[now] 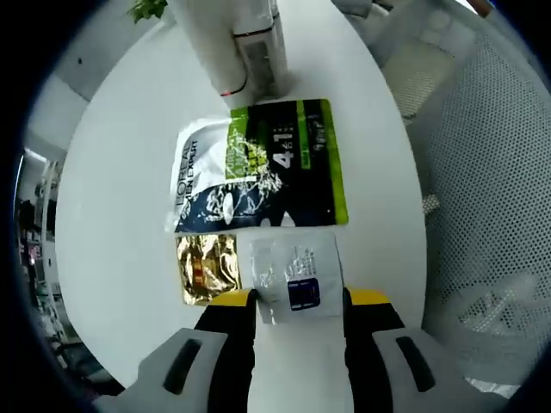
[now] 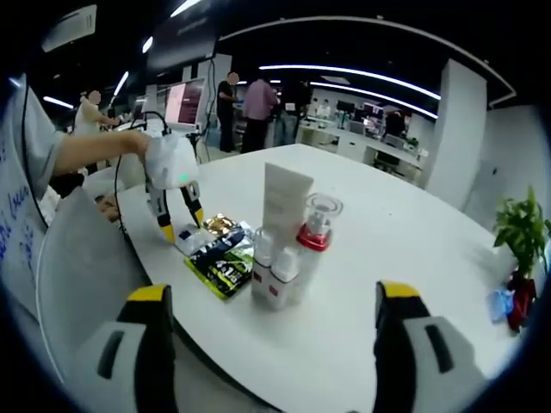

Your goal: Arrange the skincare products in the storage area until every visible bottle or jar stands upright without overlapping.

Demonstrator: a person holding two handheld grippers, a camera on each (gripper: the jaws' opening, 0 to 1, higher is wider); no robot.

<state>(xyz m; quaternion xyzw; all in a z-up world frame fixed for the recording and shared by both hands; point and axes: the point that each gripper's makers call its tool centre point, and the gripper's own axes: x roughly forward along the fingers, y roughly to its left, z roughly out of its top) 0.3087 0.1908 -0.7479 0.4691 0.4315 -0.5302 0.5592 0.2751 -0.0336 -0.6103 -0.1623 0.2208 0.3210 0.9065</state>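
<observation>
Three flat sachets lie on the white round table (image 1: 120, 172): a green and white one (image 1: 258, 168), a gold one (image 1: 207, 268), and a white one with a blue label (image 1: 297, 275). My left gripper (image 1: 299, 298) is open, its yellow tips either side of the white sachet's near end. From the right gripper view, that left gripper (image 2: 182, 225) points down at the sachets (image 2: 219, 254). Beside them stand a tall white tube (image 2: 284, 202), a clear-capped bottle with a red band (image 2: 315, 231) and two small white bottles (image 2: 274, 271), all upright. My right gripper (image 2: 274, 292) hangs open and empty, well short of them.
A white mesh chair (image 1: 482, 172) stands at the table's edge by the sachets. A potted plant (image 2: 525, 232) and a small blue item (image 2: 502, 303) sit at the far right of the table. A person's arm (image 2: 86, 151) holds the left gripper. People stand in the background.
</observation>
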